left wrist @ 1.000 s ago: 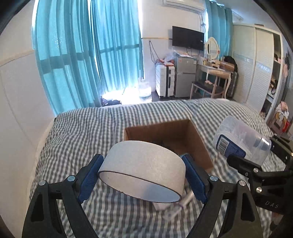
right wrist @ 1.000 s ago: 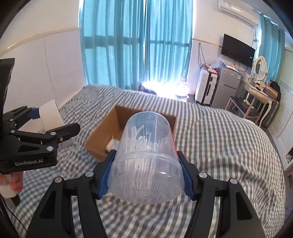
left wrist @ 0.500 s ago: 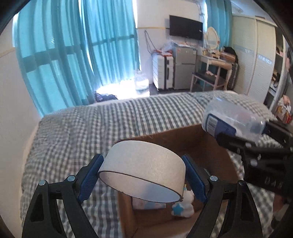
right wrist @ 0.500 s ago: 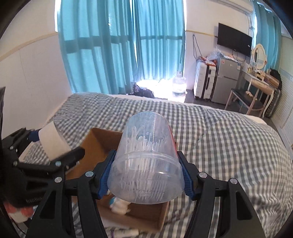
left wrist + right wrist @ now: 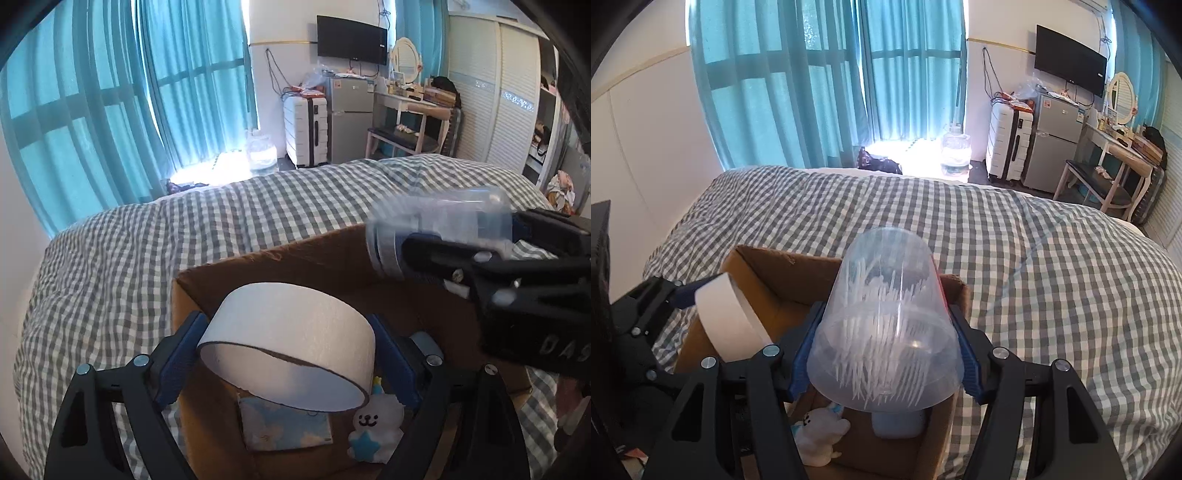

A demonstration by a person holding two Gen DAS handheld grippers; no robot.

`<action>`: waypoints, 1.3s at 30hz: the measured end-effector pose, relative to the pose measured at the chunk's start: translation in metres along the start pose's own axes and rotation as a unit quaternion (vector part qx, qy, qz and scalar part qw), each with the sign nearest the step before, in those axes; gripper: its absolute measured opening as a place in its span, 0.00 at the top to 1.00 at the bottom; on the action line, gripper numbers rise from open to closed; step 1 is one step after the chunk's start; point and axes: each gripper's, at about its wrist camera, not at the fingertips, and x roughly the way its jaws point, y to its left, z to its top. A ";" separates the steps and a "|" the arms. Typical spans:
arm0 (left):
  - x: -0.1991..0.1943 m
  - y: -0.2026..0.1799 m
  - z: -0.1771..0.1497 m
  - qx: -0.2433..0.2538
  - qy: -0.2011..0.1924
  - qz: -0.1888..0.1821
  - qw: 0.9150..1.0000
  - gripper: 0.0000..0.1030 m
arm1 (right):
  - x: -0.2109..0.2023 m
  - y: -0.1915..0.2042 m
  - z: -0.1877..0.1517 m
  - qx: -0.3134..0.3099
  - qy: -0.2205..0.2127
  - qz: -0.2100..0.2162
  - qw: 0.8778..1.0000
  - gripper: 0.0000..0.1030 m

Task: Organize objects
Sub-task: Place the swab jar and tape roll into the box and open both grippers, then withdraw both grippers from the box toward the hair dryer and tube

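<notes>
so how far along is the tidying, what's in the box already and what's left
Done: a white plush toy and a blue patterned packet already lie inside the cardboard box. In hand: the left tool holds a tape roll and the right tool a clear swab jar, both above the box. Left: releasing both inside.
</notes>
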 end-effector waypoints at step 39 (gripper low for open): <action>-0.160 0.015 -0.089 -0.088 -0.010 0.078 0.993 0.00 | -0.192 0.034 -0.109 -0.035 -0.045 -0.004 0.998 0.12</action>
